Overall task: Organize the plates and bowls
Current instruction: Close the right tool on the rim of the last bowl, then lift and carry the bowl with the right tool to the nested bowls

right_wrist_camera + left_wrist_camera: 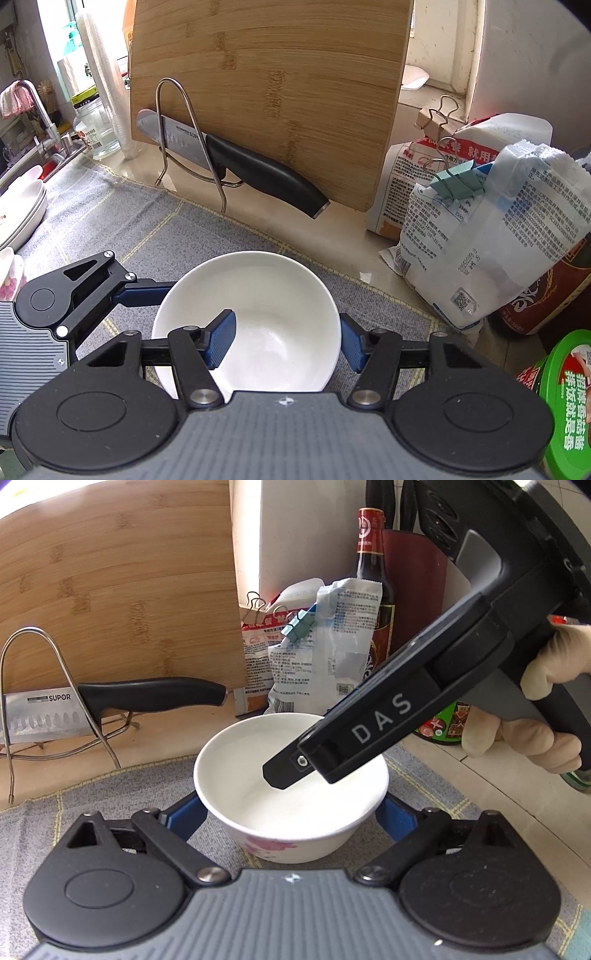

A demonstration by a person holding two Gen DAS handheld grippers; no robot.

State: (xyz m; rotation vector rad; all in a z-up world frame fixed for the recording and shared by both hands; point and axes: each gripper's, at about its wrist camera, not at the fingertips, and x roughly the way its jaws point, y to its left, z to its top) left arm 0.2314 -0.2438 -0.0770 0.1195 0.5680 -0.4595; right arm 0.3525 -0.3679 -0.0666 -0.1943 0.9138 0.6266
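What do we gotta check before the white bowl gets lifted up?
1. Bowl upright on the mat: ok.
2. Bowl looks empty: ok.
3. Right hand-held gripper straddles the bowl's wall, one finger inside and one outside: ok.
4. Right hand-held gripper shut on that wall: not ok, it is open.
5. Left hand-held gripper open, with a finger on each side of the bowl: ok.
6. Knife apart from the bowl: ok.

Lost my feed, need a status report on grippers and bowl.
Left gripper open, fingers flanking the bowl. Right gripper open, one finger inside, one outside the rim. Bowl upright on grey mat. Nothing in the way.
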